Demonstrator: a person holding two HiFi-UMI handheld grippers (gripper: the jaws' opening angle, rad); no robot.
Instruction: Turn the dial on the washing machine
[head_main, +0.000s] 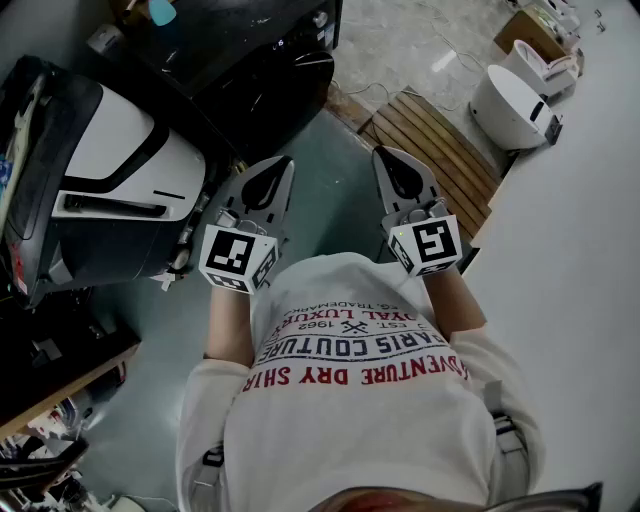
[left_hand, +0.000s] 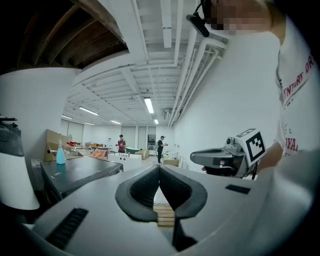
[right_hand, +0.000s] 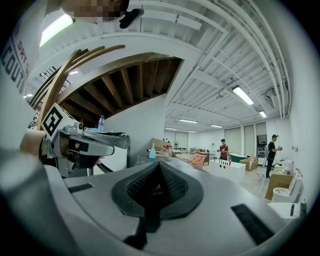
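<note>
- Left gripper (head_main: 278, 170): jaws closed tip to tip, nothing between them. It hangs over the floor, short of the washing machine.
- Right gripper (head_main: 388, 160): jaws shut too, empty. It is farther from the machine, beside the left one but not touching it.
- Washing machine (head_main: 250, 60): dark box beyond both grippers, off to their left. Its round-door front faces the open floor. The dial is too small to make out.
- Slatted wooden board (head_main: 440, 150): lies on the floor right of the machine.
- Only the left gripper view shows the machine's flat top side-on, with a blue bottle (left_hand: 60, 152) upright on it. Only the head view shows the door front.
- Two people (left_hand: 121, 143) stand far past the machine, seen in the gripper views only.
</note>
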